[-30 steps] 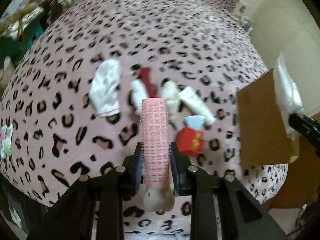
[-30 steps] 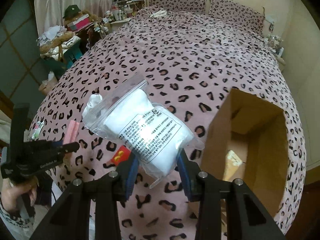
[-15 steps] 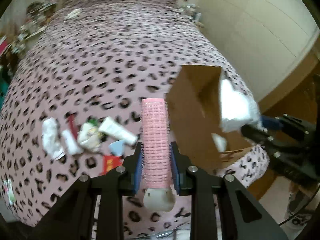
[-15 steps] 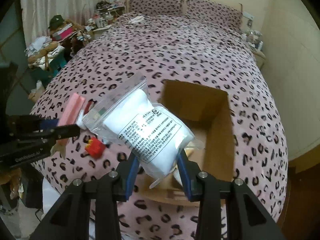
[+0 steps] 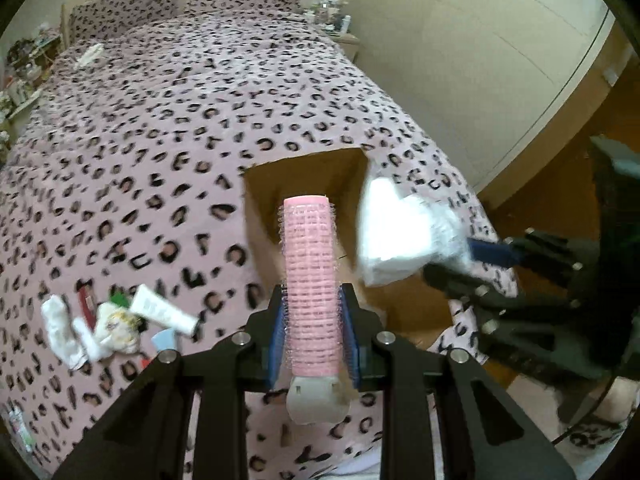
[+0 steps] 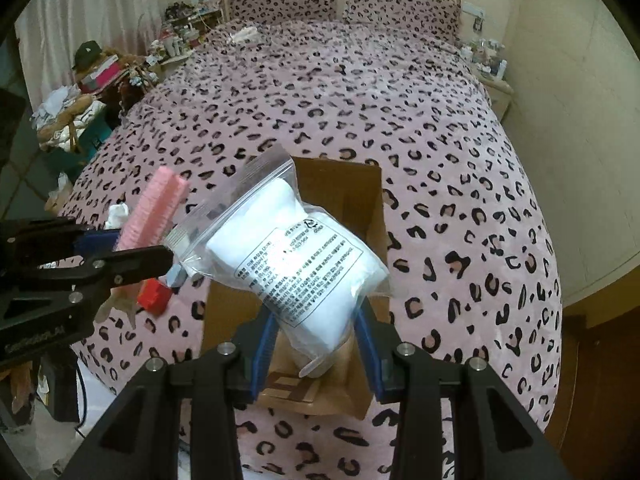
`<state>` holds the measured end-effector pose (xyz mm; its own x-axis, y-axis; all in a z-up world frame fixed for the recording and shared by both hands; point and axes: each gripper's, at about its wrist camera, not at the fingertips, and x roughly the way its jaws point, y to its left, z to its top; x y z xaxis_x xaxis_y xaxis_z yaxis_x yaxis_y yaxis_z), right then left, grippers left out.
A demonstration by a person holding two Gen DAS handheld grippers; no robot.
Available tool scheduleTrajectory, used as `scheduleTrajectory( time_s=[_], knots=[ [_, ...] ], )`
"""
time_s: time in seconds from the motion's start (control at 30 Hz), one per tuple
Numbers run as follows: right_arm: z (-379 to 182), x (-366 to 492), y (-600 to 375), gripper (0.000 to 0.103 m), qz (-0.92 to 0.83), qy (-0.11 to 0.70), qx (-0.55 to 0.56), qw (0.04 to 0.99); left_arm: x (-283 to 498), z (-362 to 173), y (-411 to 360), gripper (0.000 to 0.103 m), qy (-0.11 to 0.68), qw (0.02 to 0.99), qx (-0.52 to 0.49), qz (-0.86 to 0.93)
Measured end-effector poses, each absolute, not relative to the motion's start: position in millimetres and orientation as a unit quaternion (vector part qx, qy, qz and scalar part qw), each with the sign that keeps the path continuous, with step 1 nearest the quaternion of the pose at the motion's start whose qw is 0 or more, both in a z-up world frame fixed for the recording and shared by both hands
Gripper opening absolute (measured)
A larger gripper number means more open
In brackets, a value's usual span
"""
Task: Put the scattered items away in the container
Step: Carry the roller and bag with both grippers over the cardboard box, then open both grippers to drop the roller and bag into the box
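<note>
Above one cardboard box (image 6: 340, 184), the left gripper (image 5: 314, 332) clamps one pink hair roller (image 5: 310, 280). The right gripper (image 6: 316, 344) grips one bagged white item (image 6: 304, 264). Perhaps six items (image 5: 116, 320) remain scattered on the bed (image 5: 160, 120).

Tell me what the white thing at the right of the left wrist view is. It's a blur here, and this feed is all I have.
Observer: The right wrist view shows it sharply. It is a clear zip bag with white contents and a printed label, clamped in the right gripper, with the open cardboard box directly behind it.
Operator: I glimpse only a red sliver near the scattered items. What is it?
Observer: A small red item lying on the bedspread, left of the box. What kind of item it is, I cannot tell.
</note>
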<state>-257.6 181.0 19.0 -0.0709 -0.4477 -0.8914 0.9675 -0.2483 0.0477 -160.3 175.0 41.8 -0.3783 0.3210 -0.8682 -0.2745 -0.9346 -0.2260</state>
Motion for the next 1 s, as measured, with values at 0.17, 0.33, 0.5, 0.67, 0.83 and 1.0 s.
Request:
scheduleTrajectory(
  time_s=[0.17,0.33,0.5,0.67,0.83,1.0],
  knots=[
    [0,-265,184,0.039,-0.655,0.316,0.44,0.526,-185,18,196,0.026,-0.031,0.185,-0.544,0.818],
    [-18,-271,191,0.039,-0.648,0.335,0.451,0.515,-197,-5,208,0.026,-0.031,0.189,-0.56,0.806],
    [-20,-275,196,0.04,-0.65,0.344,0.45,0.506,-199,-10,217,0.045,-0.016,0.187,-0.562,0.806],
    [-20,-274,198,0.041,-0.663,0.354,0.45,0.483,-198,0,216,0.065,-0.019,0.183,-0.552,0.813],
    [-21,-268,196,0.042,-0.653,0.359,0.453,0.49,-193,9,207,0.066,-0.027,0.18,-0.548,0.816],
    [-20,-255,188,0.043,-0.649,0.378,0.442,0.49,-185,15,190,0.067,-0.029,0.168,-0.546,0.82]
  ],
)
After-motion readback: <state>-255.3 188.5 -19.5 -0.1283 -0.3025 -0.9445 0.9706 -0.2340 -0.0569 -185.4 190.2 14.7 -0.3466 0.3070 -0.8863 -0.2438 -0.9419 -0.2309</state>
